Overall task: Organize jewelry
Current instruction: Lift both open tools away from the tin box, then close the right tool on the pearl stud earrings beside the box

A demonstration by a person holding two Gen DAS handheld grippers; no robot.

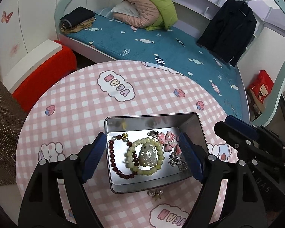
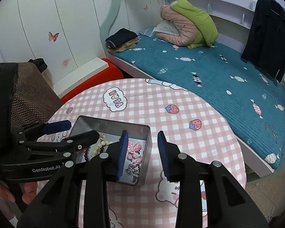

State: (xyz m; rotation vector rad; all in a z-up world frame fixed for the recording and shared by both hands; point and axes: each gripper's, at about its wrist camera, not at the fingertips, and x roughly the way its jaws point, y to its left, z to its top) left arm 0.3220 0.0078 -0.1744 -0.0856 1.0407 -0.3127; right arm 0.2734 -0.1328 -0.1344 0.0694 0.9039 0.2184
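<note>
My left gripper [image 1: 142, 157] hangs over the metal tin [image 1: 196, 125] in the lower middle of its own view, its blue pads spread wide to either side of the tin and clasping nothing. Between them, on the tin's floor, I see a dark red bead bracelet [image 1: 112, 157] at the left, a pale green bead bracelet [image 1: 132, 153] ringed around a grey-green carved pendant [image 1: 147, 154] in the centre, and at the right a cluster of pink charms [image 1: 166, 138] above a tangle of silver chain [image 1: 175, 159]. Just outside the tin's lower edge, on the pink checked tablecloth [image 1: 81, 102], lies a small pearl-and-gold piece [image 1: 156, 193], possibly an earring, though it is too small for me to be sure.

In the right wrist view, my right gripper [image 2: 143, 155] is also released, empty, with its left pad above the tin's near right corner and its right pad over bare cloth beside the tin. The left gripper shows there at the left of the frame, reaching over the tin's left half.

Across the top of both frames runs a bed with a teal cover [image 2: 228, 76], and a dark jacket [image 2: 269, 36] hangs at the upper right
</note>
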